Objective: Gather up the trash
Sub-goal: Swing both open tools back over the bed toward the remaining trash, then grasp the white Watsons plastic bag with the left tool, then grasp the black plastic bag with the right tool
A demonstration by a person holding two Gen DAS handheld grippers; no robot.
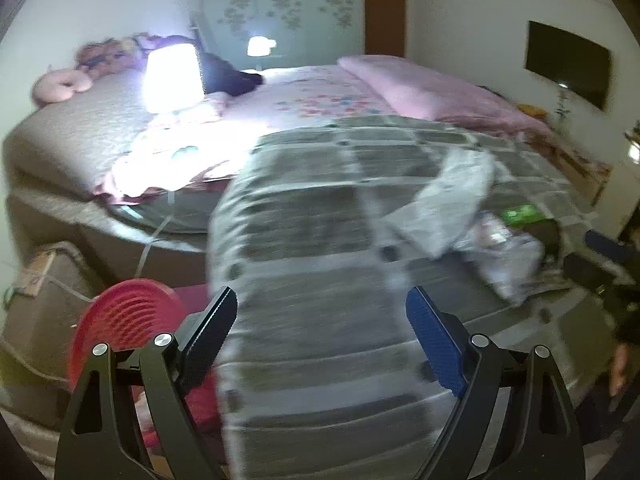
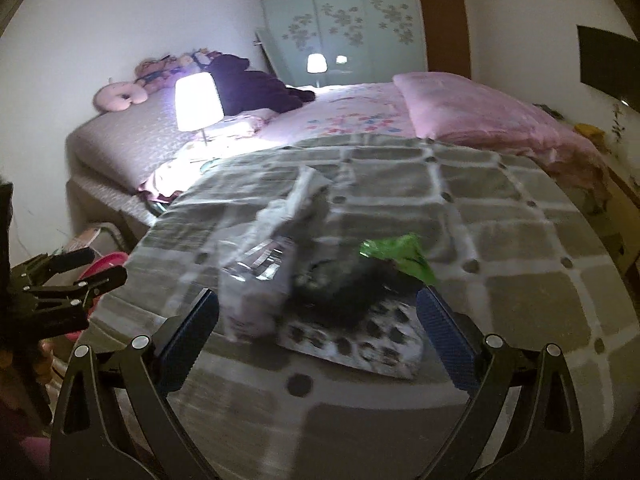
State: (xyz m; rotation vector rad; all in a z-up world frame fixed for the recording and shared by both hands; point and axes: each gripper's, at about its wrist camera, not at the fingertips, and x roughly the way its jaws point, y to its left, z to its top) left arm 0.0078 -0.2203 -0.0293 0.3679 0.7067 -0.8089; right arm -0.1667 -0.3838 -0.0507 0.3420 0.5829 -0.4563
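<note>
Trash sits in one clump on the grey checked blanket at the foot of the bed: a silvery wrapper, a dark crumpled piece and a green wrapper over a spotted sheet. In the right wrist view we see it dead centre, just ahead of our right gripper, whose jaws stand spread wide and empty. In the left wrist view the same pile lies off toward the right edge, well apart from our left gripper, also released and holding nothing. We judge the right hand the nearer, with a straight-ahead reach; motion blur hides finer detail.
</note>
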